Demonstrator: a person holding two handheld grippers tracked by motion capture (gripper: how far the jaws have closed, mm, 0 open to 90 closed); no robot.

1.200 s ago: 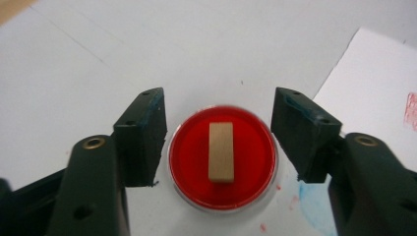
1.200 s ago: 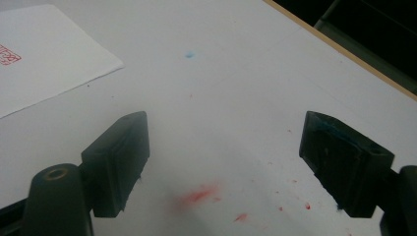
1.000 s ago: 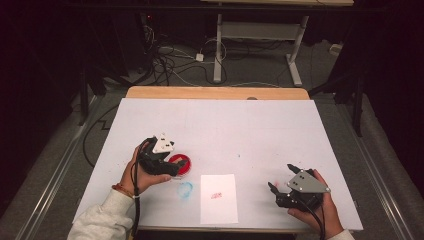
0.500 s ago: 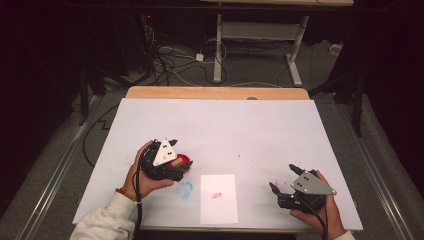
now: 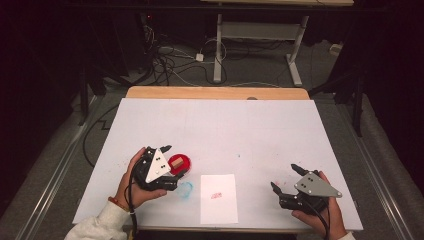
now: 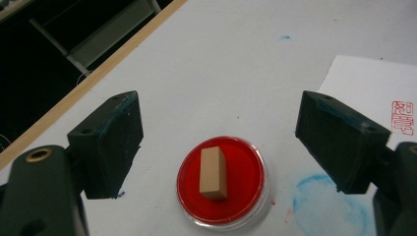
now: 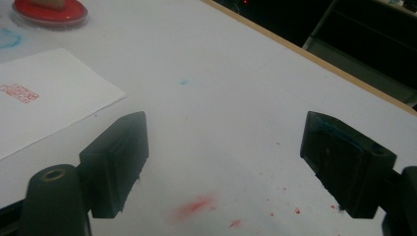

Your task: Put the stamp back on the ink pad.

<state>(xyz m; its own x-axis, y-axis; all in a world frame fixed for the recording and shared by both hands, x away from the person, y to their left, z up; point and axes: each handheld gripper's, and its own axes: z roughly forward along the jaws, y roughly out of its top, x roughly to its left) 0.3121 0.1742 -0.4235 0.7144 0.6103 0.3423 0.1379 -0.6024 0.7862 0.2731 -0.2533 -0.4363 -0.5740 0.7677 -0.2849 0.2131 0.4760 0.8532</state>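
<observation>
left gripper (image 5: pixel 173 161), near the front-left corner of the tabletop (image 5: pixel 225 125), jaws spread wide after just opening further, nothing gripped. between the two black jaws in the left gripper view, but clear of both pads: a small wooden stamp block (image 6: pixel 213 173), lying on its side in the middle of a round red ink pad (image 6: pixel 221 183). ink pad flat on the tabletop, just ahead of the jaws. in the high view, block (image 5: pixel 176 162) and ink pad (image 5: pixel 181 164) partly tucked under the gripper's grey plate.

just beside the ink pad, toward the front edge: a smudged blue ring (image 5: pixel 185 189) on the surface. next to that, near the middle of the front edge: a white sheet of paper (image 5: pixel 218 198), its near end reaching the front edge, with a small red seal print (image 5: pixel 216 195) on it. seal print also seen at the right border of the left gripper view (image 6: pixel 404 118).

right gripper (image 5: pixel 284 177), near the front-right corner, jaws likewise wide apart, holding nothing. well apart from ink pad and block, bare tabletop between the jaws in the right gripper view, with red smears (image 7: pixel 194 207) just ahead of them. paper (image 7: pixel 44 98) off toward the left of that view, ink pad (image 7: pixel 49 14) at its top-left.
</observation>
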